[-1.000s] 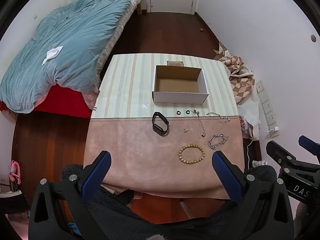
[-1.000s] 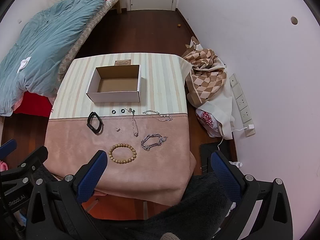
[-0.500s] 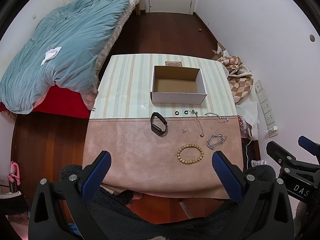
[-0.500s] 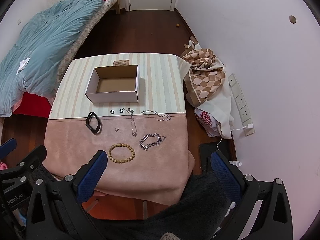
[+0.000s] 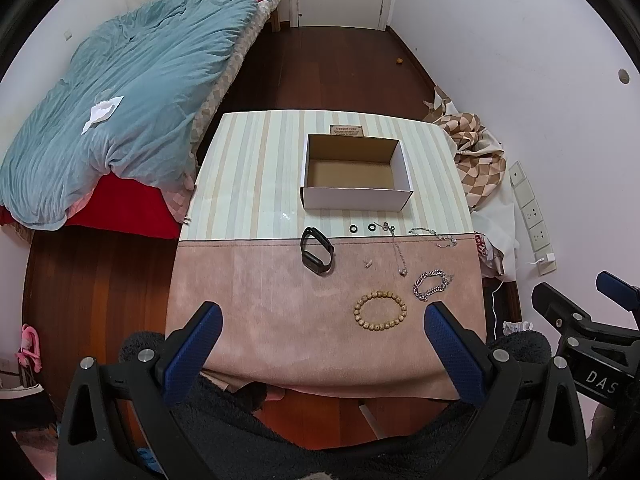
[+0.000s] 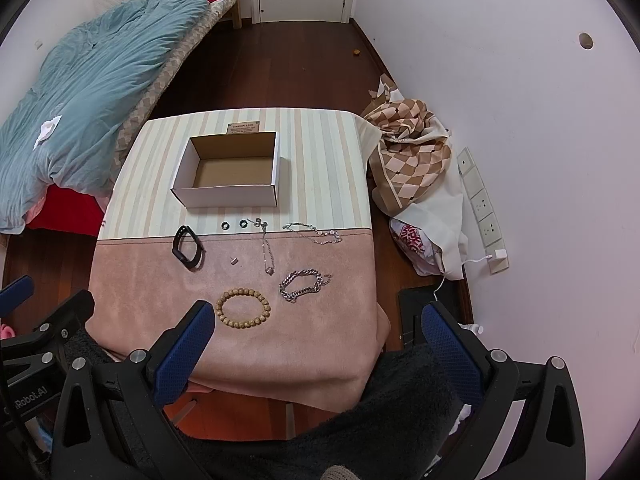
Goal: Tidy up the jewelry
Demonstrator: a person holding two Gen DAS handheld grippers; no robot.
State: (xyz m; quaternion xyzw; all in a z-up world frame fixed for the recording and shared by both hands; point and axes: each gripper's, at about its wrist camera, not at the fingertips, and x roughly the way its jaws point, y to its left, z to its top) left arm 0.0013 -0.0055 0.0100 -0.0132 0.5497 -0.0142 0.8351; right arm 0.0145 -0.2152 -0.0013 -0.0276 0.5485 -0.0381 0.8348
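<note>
An empty white cardboard box [image 5: 356, 198] [image 6: 228, 196] stands open on the striped table. In front of it lie a black band [image 5: 317, 255] [image 6: 187, 252], two small black rings [image 5: 362, 227] [image 6: 234, 224], a thin pendant chain [image 5: 397, 250] [image 6: 267, 248], a thin silver chain [image 5: 434, 235] [image 6: 314, 232], a chunky silver bracelet [image 5: 431, 285] [image 6: 304, 285], a wooden bead bracelet [image 5: 380, 311] [image 6: 243, 308] and a tiny stud [image 5: 368, 263]. My left gripper [image 5: 320, 344] and right gripper [image 6: 316, 340] are open and empty, high above the table's near edge.
A pink cloth [image 5: 280, 320] covers the table's near half. A bed with a blue duvet [image 5: 120, 92] lies left. A checked cloth pile [image 6: 412, 160] and a wall socket strip [image 6: 480, 208] are right. Dark wood floor surrounds the table.
Both views have shifted only slightly; the table sits a little differently in frame. The jewelry and box have not moved, and both grippers stay open.
</note>
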